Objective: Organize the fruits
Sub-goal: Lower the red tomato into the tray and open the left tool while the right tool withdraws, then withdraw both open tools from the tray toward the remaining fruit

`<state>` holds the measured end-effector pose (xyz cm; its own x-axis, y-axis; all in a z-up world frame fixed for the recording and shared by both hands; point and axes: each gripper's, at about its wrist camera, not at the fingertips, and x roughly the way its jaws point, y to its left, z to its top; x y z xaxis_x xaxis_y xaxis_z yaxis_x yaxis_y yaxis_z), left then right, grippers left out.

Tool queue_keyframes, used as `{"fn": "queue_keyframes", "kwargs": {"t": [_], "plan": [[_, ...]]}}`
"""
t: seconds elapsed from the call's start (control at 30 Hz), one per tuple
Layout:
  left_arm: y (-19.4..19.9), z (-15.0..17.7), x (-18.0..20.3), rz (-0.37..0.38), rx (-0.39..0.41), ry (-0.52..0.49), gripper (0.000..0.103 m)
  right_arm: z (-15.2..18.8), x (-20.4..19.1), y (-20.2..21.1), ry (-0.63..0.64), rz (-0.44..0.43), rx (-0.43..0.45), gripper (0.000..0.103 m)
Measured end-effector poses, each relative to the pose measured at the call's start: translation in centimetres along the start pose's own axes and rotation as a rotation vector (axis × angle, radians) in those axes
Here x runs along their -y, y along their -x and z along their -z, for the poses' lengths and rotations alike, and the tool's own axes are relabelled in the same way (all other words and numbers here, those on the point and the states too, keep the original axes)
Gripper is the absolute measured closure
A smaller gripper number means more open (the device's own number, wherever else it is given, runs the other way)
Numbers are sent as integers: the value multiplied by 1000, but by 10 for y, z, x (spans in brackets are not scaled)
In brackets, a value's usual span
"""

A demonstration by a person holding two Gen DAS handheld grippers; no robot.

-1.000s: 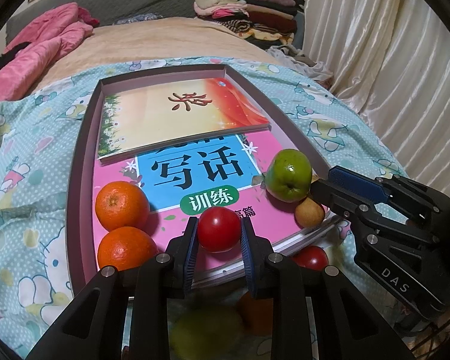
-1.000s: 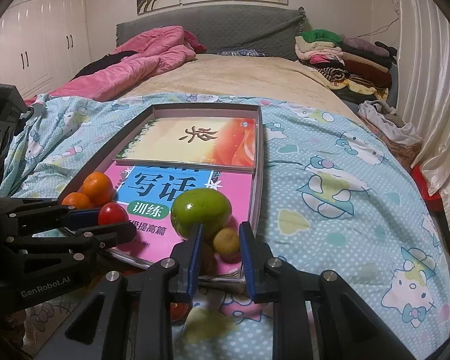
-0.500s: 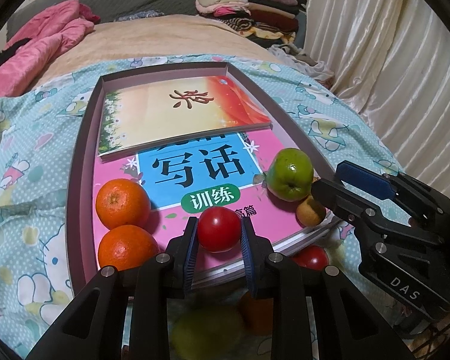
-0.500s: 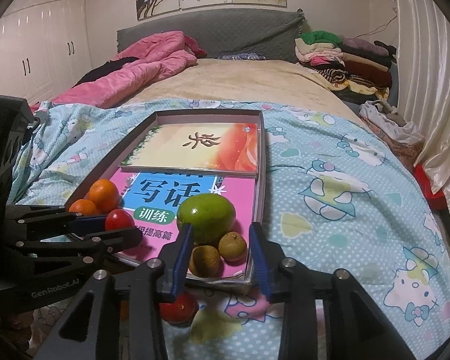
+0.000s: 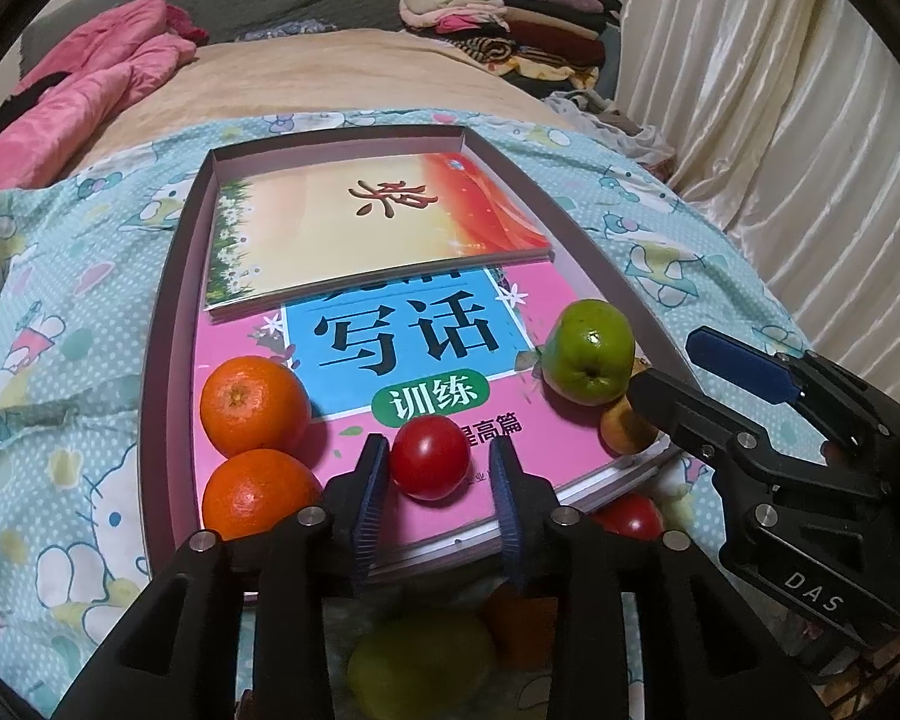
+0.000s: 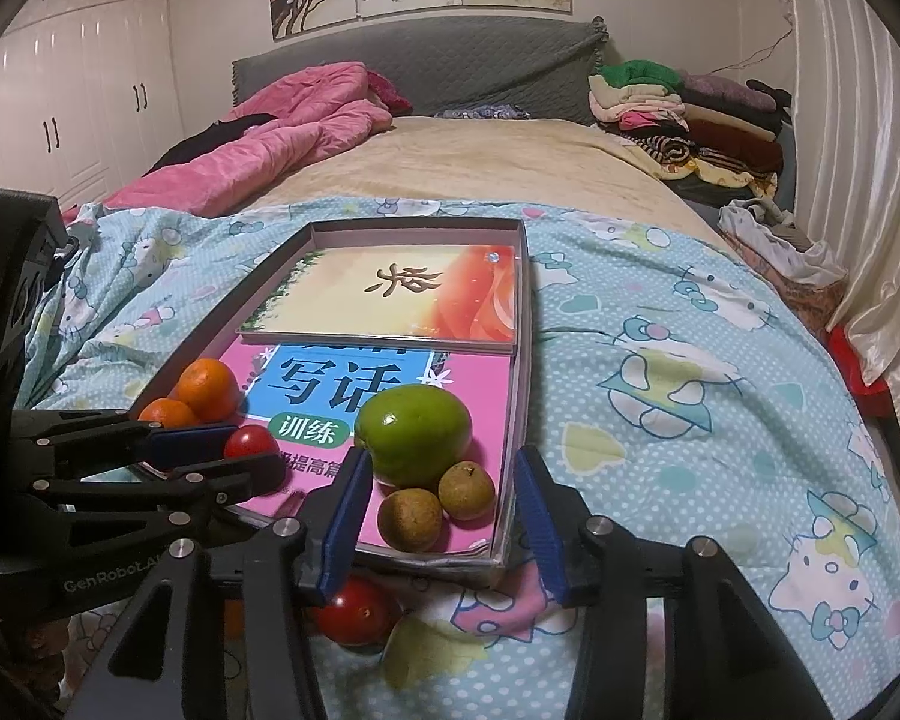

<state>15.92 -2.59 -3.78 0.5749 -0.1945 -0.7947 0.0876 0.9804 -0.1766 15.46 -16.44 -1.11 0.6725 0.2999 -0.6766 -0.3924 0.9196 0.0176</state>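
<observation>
A red tomato [image 5: 429, 457] rests on the pink book [image 5: 354, 420] inside the shallow box tray [image 5: 162, 330]. My left gripper [image 5: 435, 465] straddles it, jaws opening, pads clear of the tomato on both sides. Left of it lie two oranges [image 5: 255, 405] [image 5: 258, 495]. My right gripper [image 6: 444, 480] is also opening, around two small brown fruits [image 6: 411, 519] [image 6: 467, 491] that lie free on the book in front of a green apple [image 6: 413, 435]. The right gripper [image 5: 666, 360] also shows beside the apple [image 5: 588, 354] in the left wrist view.
A second book [image 5: 378, 228] fills the tray's far half. On the bedspread under the grippers lie another tomato [image 6: 354, 609], a yellow-green fruit [image 6: 432, 654] and an orange [image 5: 522, 612]. Pink quilt [image 6: 270, 138], folded clothes [image 6: 678, 108] and curtains [image 5: 780, 120] lie beyond.
Both pairs of jaws have parted. The left let go of the tomato, the right let go of a small brown fruit; both fruits now sit on the pink book. Neither hand has shifted.
</observation>
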Motion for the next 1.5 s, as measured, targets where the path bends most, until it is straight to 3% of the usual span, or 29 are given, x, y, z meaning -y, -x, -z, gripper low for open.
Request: {"fn": "queue_keyframes", "kwargs": {"t": [0.07,0.2,0.33,1.0,1.13,1.5], "plan": [[1,0,1,-1,4,-1,63,0,0,0,-1,7,-2,48],[5,-1,1,-1,14,-6,62,-1,2,3,-9,8,8,47],[9,-1,3,8,20,-4,51,-1,3,3,-14,9,9,46],[26,-3,-3,-6,60,13,46,-2,4,6,-29,12,23,39],[31,-4,-5,-5,73,17,31,-3,4,8,-33,11,32,35],[43,-6,-13,-15,108,43,28,-5,5,12,-50,11,56,28]]}}
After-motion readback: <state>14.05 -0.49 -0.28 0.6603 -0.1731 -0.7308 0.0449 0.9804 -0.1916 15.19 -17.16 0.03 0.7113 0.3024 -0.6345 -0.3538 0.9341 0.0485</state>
